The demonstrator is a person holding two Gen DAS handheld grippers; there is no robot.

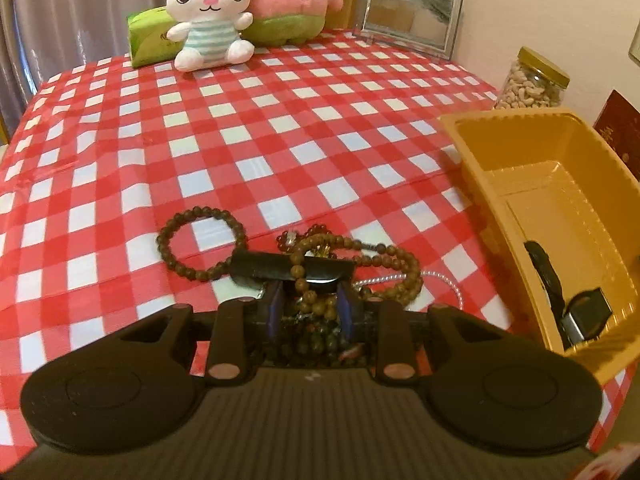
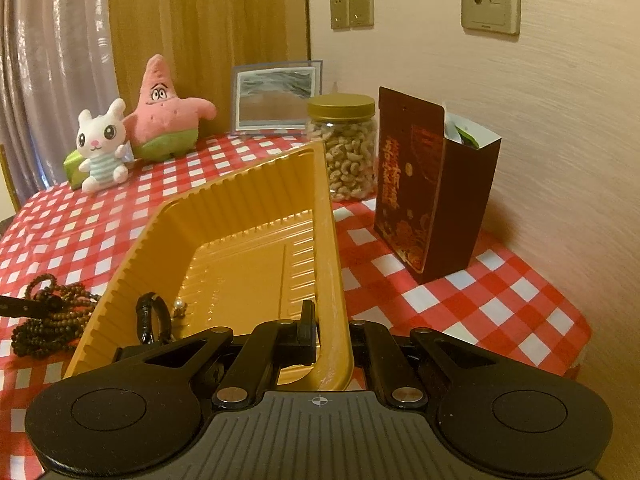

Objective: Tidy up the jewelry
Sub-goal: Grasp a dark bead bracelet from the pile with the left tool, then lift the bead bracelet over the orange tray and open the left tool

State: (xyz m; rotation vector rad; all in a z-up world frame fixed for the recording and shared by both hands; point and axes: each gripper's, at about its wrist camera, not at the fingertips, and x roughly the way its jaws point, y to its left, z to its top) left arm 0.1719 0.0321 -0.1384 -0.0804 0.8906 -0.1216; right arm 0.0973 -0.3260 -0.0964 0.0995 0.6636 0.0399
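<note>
Left wrist view: the left hand-held gripper [image 1: 311, 292] is down over a tangled heap of brown bead strings [image 1: 320, 280] on the red-and-white checked worktop [image 1: 240, 140]. Its jaws stand fairly narrow, one on each side of a black watch-like band [image 1: 294, 270] lying across the heap, with a bead strand looped over that band. Whether the pads actually press on anything, I cannot tell. A single brown bead bracelet [image 1: 200, 240] lies flat just left of the heap, touching it, and a pale pearl-like strand [image 1: 420, 280] trails out on the right.

Over on the right sits the yellow plastic tray [image 1: 480, 152], close beside the heap. Inside it lie a black strap [image 1: 546, 276] and a small dark piece with a metal end [image 1: 584, 316], near the tray's closest corner.

Right wrist view now: the right hand-held gripper [image 2: 332, 332] is clamped shut on the tray's near rim [image 2: 332, 280], one finger inside the wall, one outside. At the back of the worktop stand a white rabbit plush [image 1: 208, 16], a pink starfish plush [image 1: 288, 4], a picture frame [image 1: 412, 12], a jar of cashews [image 2: 348, 148] and a dark red box [image 2: 424, 184].
</note>
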